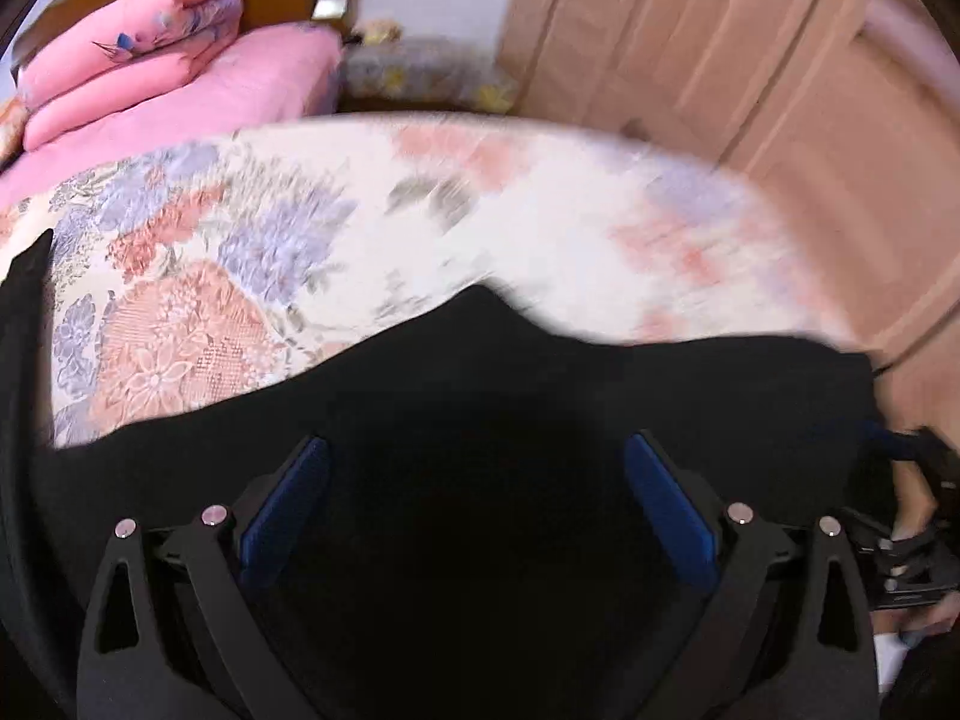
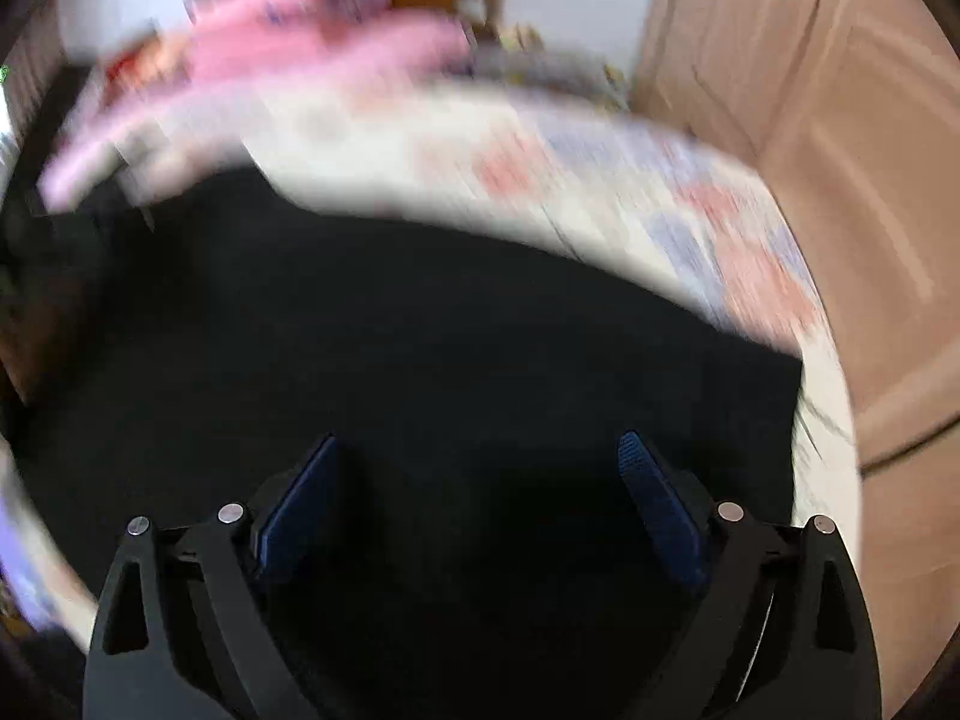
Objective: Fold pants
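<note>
Along the near edge of the floral-quilted bed (image 1: 420,192), the black fabric pants (image 1: 480,396) lie spread and apparently not yet folded, with the left tool (image 1: 477,450) and right tool (image 2: 477,447) both wide open and holding nothing.

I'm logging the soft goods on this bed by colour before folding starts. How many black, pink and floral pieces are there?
Black: 1, the pants.
Pink: 2, the folded quilt and the sheet under it.
Floral: 1, the bedspread under the pants.
Total: 4.
</note>
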A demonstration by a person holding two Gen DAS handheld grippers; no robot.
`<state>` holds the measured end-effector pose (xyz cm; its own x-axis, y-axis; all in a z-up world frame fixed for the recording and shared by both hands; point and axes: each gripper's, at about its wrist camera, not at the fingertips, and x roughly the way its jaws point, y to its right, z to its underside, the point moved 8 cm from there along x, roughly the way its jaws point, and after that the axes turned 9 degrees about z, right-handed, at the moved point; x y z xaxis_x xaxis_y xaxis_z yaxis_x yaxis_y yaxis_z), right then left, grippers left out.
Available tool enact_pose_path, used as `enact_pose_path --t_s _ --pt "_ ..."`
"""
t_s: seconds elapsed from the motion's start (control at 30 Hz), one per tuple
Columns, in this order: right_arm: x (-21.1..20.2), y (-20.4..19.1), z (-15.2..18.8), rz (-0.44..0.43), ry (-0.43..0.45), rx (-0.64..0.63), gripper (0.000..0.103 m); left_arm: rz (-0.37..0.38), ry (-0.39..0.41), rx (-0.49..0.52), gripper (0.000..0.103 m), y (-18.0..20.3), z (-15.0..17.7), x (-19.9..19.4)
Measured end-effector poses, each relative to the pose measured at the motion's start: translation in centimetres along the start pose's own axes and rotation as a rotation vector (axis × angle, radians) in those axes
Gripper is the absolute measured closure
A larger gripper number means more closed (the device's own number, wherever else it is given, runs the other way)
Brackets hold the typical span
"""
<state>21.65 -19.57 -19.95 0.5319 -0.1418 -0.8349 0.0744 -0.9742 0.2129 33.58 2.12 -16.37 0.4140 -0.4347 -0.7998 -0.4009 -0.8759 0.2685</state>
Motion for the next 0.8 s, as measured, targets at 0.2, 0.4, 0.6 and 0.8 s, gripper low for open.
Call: enact_pose_path --t_s 0.2,0.4,0.6,0.8 --pt "-0.8 1.5 1.7 -0.056 0.022 0.011 0.011 -0.096 0.04 0.006 0.001 -2.9 -1.3 1.4" --pt "-1.9 1.2 0.7 0.026 -0.019 0.017 0.011 -0.099 0.066 0.015 0.001 -2.4 -1.4 1.2" --pt "-5.4 -3.0 -4.8 -0.052 0.132 -0.005 0.011 -0.133 0.229 -0.021 0.002 -2.8 -2.1 -5.1" --pt "-3.8 -9.1 -9.2 -0.166 0.158 -0.05 0.011 -0.378 0.163 -0.132 0.002 -11.5 -2.4 -9.0"
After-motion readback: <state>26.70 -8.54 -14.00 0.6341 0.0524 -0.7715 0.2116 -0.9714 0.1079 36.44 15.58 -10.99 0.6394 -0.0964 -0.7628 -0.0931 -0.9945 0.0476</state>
